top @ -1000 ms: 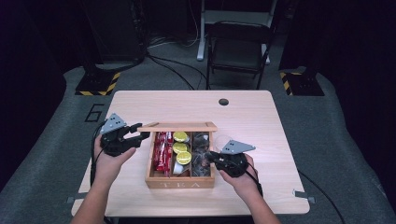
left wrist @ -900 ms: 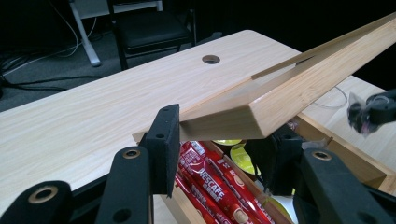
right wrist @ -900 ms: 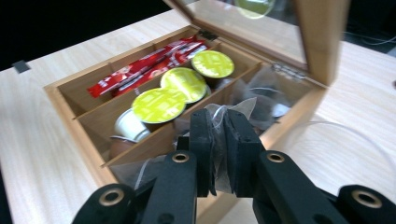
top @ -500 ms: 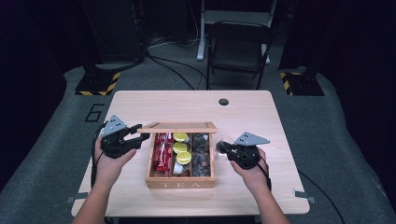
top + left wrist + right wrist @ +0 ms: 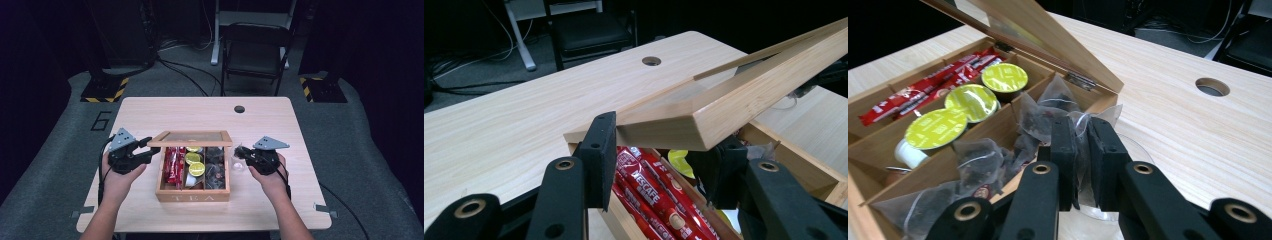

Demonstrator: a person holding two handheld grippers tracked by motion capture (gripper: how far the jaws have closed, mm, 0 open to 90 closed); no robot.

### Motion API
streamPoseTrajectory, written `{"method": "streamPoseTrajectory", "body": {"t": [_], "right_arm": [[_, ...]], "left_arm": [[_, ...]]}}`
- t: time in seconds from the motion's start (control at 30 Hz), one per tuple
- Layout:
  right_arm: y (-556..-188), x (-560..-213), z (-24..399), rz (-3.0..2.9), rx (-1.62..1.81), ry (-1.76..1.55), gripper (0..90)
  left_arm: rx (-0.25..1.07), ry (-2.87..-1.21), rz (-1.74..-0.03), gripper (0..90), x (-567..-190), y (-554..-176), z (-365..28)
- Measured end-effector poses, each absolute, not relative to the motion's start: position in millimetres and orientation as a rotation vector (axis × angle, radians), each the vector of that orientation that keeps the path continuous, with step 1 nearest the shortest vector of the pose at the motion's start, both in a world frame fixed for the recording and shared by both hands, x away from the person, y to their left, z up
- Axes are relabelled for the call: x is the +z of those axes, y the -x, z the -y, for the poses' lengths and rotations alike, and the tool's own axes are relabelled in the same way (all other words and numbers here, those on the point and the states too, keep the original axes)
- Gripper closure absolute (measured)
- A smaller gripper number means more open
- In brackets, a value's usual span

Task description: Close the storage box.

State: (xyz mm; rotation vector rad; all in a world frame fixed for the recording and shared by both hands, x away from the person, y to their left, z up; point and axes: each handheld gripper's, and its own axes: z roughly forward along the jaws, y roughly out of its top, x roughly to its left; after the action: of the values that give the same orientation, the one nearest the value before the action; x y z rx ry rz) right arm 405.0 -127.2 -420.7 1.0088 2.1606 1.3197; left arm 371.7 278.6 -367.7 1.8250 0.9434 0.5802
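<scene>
My left tongs (image 5: 150,150) are clamped on the front corner of the wooden lid (image 5: 704,112), a pale bamboo frame with a clear pane, holding it tilted up over the tea box (image 5: 192,194) at the middle of the high view. The box is square, light wood, split into three long compartments: glossy red stick sachets (image 5: 933,85), round green-topped capsules (image 5: 973,102), and gauzy pyramid tea bags. My right tongs (image 5: 1082,150), low centre in the right gripper view, are pinched on one translucent tea bag (image 5: 1105,117), just outside the box's edge, above the smooth pale worktop (image 5: 1198,145).
</scene>
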Motion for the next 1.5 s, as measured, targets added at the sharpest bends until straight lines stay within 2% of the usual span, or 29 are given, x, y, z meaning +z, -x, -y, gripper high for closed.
{"method": "streamPoseTrajectory", "body": {"t": [0.73,0.8,0.83,0.9,1.27,1.5], "right_arm": [[-425.3,-437.0,122.7,-2.194,1.223,-1.05,81.0],[-426.4,-438.8,123.0,-2.195,1.222,-1.041,77.7],[-427.0,-440.6,122.9,-2.202,1.229,-1.064,71.9],[-427.7,-441.2,124.2,-2.198,1.225,-1.077,69.4],[-424.4,-438.0,124.6,-2.186,1.26,-1.075,64.5],[-412.1,-418.7,116.0,-2.169,1.343,-0.989,58.0]], "left_arm": [[0.587,-1.84,-0.952,54.8,-373.5,-364.2,-277.3],[0.587,-1.841,-0.951,54.8,-373.4,-364.2,-277.3],[0.584,-1.845,-0.951,54.9,-373.1,-364.2,-277.6],[0.585,-1.844,-0.951,54.9,-373.1,-364.1,-277.5],[0.587,-1.85,-0.95,55.0,-372.1,-363.6,-277.3],[0.582,-1.845,-0.939,55.2,-369.0,-361.4,-279.0]]}}
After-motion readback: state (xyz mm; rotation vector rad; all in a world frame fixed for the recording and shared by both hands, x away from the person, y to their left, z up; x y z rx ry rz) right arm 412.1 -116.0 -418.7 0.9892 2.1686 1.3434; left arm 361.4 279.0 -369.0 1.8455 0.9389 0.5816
